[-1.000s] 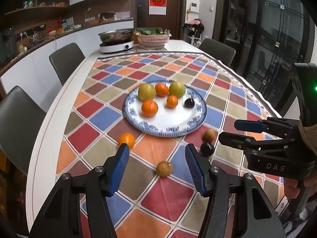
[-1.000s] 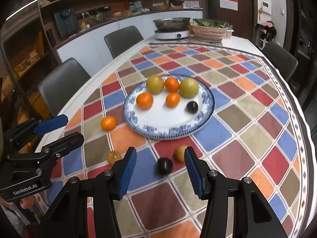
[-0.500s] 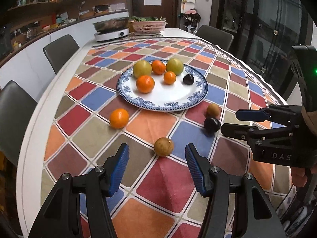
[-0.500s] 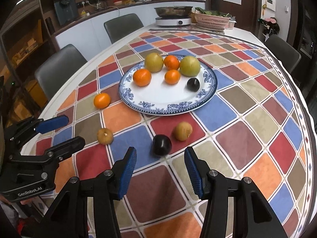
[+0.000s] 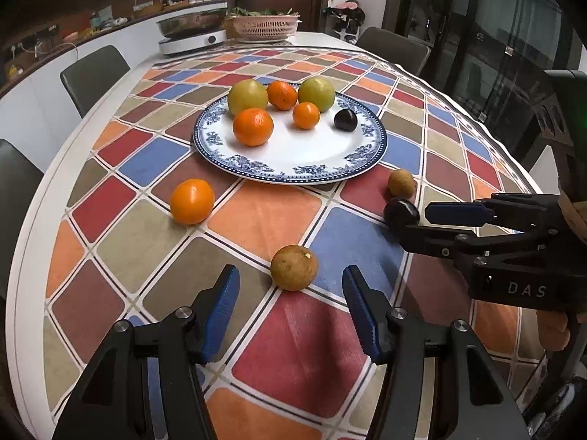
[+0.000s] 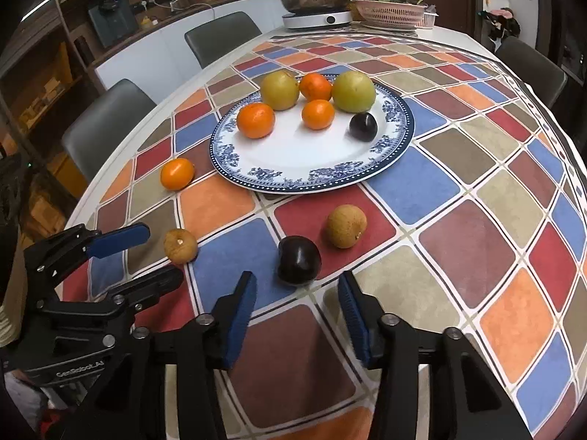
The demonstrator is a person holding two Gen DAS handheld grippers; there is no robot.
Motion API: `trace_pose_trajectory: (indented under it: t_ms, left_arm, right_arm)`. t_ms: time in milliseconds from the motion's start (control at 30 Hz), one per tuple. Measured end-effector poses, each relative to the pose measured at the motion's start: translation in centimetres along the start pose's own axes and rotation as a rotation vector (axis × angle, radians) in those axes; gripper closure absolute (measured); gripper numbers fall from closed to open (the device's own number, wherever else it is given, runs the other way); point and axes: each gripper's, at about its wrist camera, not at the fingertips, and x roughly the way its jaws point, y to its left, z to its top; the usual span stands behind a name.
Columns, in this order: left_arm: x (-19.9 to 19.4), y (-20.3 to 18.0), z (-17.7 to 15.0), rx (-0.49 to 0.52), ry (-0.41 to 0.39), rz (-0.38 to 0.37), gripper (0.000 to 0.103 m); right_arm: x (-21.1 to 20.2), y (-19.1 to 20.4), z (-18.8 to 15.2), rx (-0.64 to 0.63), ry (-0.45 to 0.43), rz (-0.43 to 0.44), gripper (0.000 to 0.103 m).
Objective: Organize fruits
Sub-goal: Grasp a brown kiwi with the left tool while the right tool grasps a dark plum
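Note:
A blue-rimmed plate (image 5: 293, 176) (image 6: 312, 183) holds two green-yellow fruits, three oranges and a dark plum. Loose on the checked cloth lie an orange (image 5: 192, 201), two brown fruits and a dark plum. My left gripper (image 5: 290, 293) is open, low over the cloth, with the nearer brown fruit (image 5: 293, 272) just ahead of its fingertips, untouched. My right gripper (image 6: 296, 282) has its jaws closing; the loose dark plum (image 6: 299, 260) sits just beyond its tips, and the pads do not press on it. The other brown fruit (image 6: 346, 226) lies right of that plum.
A cooker with a pan (image 5: 192, 38) and a pink basket (image 5: 266, 25) stand at the table's far end. Grey chairs (image 6: 106, 128) line the left side. The table's white edge (image 5: 33, 220) runs close on the left.
Both grippers have come down toward the cloth, so the loose fruits appear larger and nearer. The right gripper's jaws have narrowed a little. No fruit has moved.

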Motion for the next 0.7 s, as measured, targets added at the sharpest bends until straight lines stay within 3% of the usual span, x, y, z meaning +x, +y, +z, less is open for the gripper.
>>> trace_pose_trajectory:
  t_ms: [467,567,700]
  left_arm:
    - [1.3,0.3,0.4,-0.021,0.024,-0.013,0.063]
    - [1.4,0.3,0.5,-0.024,0.029,-0.018,0.07]
    - [1.4,0.1,0.6,-0.028,0.03,-0.024,0.073]
  right_arm:
    - [1.2,-0.1,0.7,0.014,0.004,0.008,0.065]
    - [1.4,0.1,0.7,0.011,0.005,0.008,0.073]
    - [1.3,0.1,0.6,0.006,0.004,0.011,0.074]
